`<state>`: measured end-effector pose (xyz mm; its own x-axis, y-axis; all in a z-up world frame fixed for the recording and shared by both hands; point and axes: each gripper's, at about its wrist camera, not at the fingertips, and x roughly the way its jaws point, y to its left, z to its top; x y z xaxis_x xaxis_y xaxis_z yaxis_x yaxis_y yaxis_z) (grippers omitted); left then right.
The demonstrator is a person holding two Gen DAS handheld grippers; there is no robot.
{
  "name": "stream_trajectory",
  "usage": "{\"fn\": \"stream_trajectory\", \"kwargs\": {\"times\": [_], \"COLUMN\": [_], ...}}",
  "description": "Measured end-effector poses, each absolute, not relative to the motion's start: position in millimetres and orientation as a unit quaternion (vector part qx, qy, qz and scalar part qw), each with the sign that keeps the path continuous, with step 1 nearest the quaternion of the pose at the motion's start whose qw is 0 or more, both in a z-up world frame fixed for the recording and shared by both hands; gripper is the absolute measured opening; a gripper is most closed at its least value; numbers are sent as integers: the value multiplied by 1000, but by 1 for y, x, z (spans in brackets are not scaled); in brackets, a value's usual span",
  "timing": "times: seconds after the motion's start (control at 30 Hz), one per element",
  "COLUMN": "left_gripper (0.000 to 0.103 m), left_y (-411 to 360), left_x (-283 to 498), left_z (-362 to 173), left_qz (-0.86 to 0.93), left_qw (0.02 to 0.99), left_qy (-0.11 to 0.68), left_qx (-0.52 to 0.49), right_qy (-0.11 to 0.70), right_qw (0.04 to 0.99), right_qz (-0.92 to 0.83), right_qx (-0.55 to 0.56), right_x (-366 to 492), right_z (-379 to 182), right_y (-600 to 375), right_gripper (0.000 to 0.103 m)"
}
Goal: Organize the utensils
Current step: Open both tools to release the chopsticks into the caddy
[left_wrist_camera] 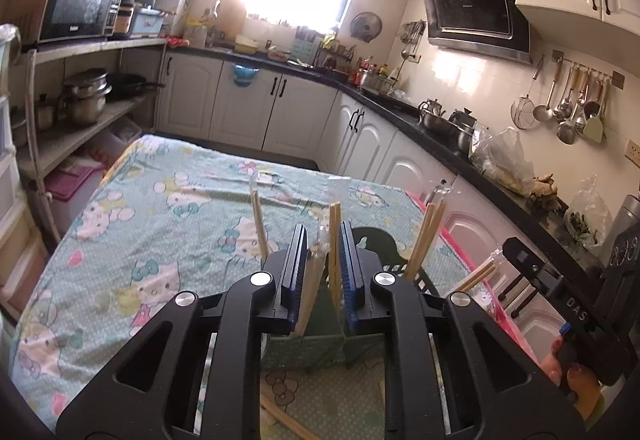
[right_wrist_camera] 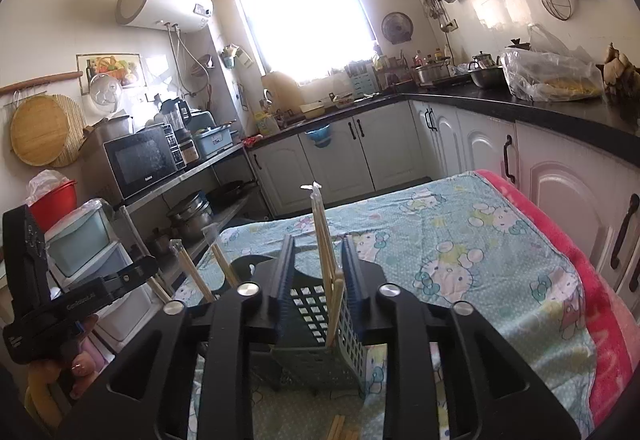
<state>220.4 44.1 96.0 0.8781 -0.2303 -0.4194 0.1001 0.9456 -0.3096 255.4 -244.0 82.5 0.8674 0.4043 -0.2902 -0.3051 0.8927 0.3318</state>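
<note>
The left gripper (left_wrist_camera: pixel 322 240) was seen with its blue-padded fingers (left_wrist_camera: pixel 294 264) slightly apart; a wrapped pair of chopsticks (left_wrist_camera: pixel 334 240) stood between them, and whether the pads pressed on it could not be told. Directly below the fingers, a green slotted holder (left_wrist_camera: pixel 304 352) rested on the patterned cloth (left_wrist_camera: pixel 160 207). The right gripper (right_wrist_camera: pixel 318 264) was held with its fingers (right_wrist_camera: pixel 352 272) apart, another chopstick pair (right_wrist_camera: pixel 320 236) standing free between them inside the holder (right_wrist_camera: pixel 316 360). More chopsticks (left_wrist_camera: pixel 426 240) leaned beyond the right-hand finger of the left gripper.
</note>
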Motion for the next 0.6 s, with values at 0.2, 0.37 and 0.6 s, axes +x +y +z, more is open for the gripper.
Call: {"fn": "stream_trajectory", "kwargs": {"times": [0.2,0.37,0.6], "left_gripper": [33,50,68], "left_y": [50,51,53], "left_x": [217,213,207], "left_z": [91,87,82], "left_qz": [-81,-81,-80], "left_qw": [957,955,953], "left_qy": [237,243,249], "left_qx": [-147,-148,-149], "right_qy": [188,201,220], "right_qw": [955,953,950], "right_qz": [183,184,185], "right_qx": [137,130,126], "right_x": [250,245,241], "right_z": [80,73,61], "right_y": [-246,-246,-245], "right_gripper": [36,41,46]}}
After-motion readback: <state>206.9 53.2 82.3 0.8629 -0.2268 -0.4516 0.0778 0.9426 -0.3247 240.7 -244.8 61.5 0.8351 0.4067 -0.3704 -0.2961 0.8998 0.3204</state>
